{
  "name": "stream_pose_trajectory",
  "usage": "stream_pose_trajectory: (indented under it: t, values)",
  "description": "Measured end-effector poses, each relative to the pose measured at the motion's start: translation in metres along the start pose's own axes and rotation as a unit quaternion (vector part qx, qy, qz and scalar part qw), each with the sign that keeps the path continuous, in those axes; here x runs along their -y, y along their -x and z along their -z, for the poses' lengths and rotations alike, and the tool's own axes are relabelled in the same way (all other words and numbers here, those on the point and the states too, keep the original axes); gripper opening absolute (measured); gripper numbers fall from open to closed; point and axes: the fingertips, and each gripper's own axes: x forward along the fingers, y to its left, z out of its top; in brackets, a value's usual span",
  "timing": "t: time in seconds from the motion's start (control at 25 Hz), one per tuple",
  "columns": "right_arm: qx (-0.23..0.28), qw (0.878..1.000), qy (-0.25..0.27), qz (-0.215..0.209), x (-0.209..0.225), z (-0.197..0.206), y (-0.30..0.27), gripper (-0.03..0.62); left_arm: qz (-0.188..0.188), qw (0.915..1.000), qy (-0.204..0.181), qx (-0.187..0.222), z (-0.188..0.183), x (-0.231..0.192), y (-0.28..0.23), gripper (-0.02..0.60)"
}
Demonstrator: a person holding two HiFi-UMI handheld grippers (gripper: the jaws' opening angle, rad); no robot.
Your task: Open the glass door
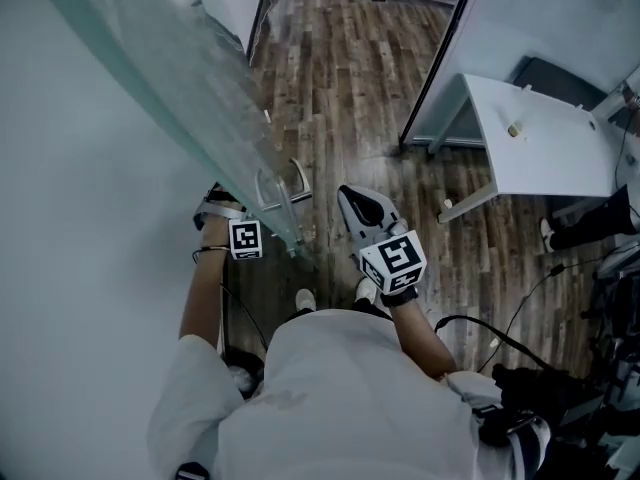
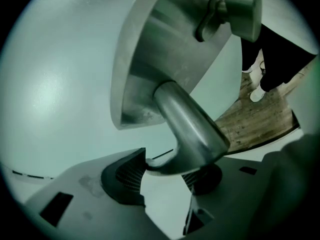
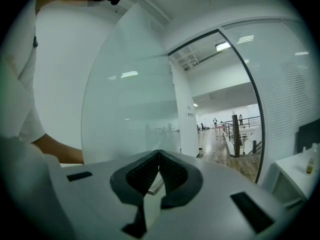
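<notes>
**Lever between wide tongs, door standing at an angle**

Head view: the glass door [image 1: 190, 88] runs edge-on from the upper left to the centre of the frame, with its door handle [image 1: 285, 196] at centre. The left tongs [image 1: 228, 208] sit behind the pane at the handle. The right tongs [image 1: 350, 198] hang just right of it, touching nothing. A white bench [image 1: 560, 158] stands at right, well apart from the door.

Left gripper view: the left tongs [image 2: 165, 171] stand wide apart, with the lever's end lying between the pads and seemingly not pinched. To swing the door well, I would close firmly on the lever and draw along the door's arc, not sideways.

Right gripper view: the right tongs [image 3: 159, 156] are closed pad to pad on nothing and face the pane. The person's own shoe [image 1: 305, 299], at lower centre, looks the likeliest obstacle.
</notes>
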Motion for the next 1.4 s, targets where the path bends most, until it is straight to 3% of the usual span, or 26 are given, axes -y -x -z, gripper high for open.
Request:
stream_pose_trajectory:
  t: [0.12, 0.28, 0.36, 0.48, 0.56, 0.64, 0.72, 0.88, 1.04, 1.16, 1.24, 1.28, 1.4]
  values:
    - [-0.006, 1.0, 0.008, -0.025, -0.022, 0.011, -0.013, 0.003, -0.014, 0.9984, 0.029, -0.046, 0.04, 0.011, 0.012, 0.181]
    - [-0.009, 0.998, 0.013, -0.065, -0.046, 0.014, -0.034, 0.003, -0.035, 0.9865, 0.137, -0.083, 0.087, 0.015, 0.037, 0.181]
    - [-0.008, 0.995, 0.015, -0.095, -0.064, 0.012, -0.045, 0.003, -0.049, 0.9736, 0.203, -0.093, 0.103, 0.019, 0.054, 0.181]
    - [-0.011, 0.989, 0.021, -0.143, -0.094, 0.01, -0.062, 0.003, -0.066, 0.9419, 0.31, -0.111, 0.126, 0.031, 0.079, 0.181]
    - [-0.019, 0.985, 0.028, -0.17, -0.112, 0.012, -0.072, 0.003, -0.078, 0.9143, 0.381, -0.115, 0.137, 0.04, 0.094, 0.179]
    - [-0.032, 0.979, 0.039, -0.197, -0.131, 0.019, -0.082, 0.003, -0.088, 0.8794, 0.455, -0.111, 0.146, 0.053, 0.107, 0.178]
    - [-0.047, 0.972, 0.055, -0.222, -0.15, 0.031, -0.093, 0.003, -0.103, 0.8385, 0.524, -0.107, 0.156, 0.069, 0.119, 0.163]
    - [-0.081, 0.962, 0.104, -0.239, -0.169, 0.055, -0.119, 0.005, -0.143, 0.7536, 0.633, -0.106, 0.174, 0.094, 0.143, 0.072]
    - [-0.135, 0.945, 0.166, -0.249, -0.175, 0.088, -0.143, 0.076, -0.187, 0.6665, 0.716, -0.09, 0.181, 0.105, 0.171, 0.012]
    - [-0.166, 0.926, 0.223, -0.255, -0.184, 0.116, -0.162, 0.087, -0.218, 0.6121, 0.757, -0.071, 0.186, 0.109, 0.194, 0.006]
    - [-0.182, 0.915, 0.257, -0.253, -0.193, 0.132, -0.179, 0.087, -0.236, 0.5849, 0.773, -0.066, 0.19, 0.119, 0.205, 0.005]
    - [-0.187, 0.909, 0.271, -0.255, -0.198, 0.138, -0.186, 0.087, -0.242, 0.5771, 0.777, -0.065, 0.192, 0.123, 0.21, 0.006]
    - [-0.187, 0.899, 0.288, -0.271, -0.217, 0.144, -0.199, 0.087, -0.255, 0.5673, 0.78, -0.066, 0.193, 0.128, 0.23, 0.006]
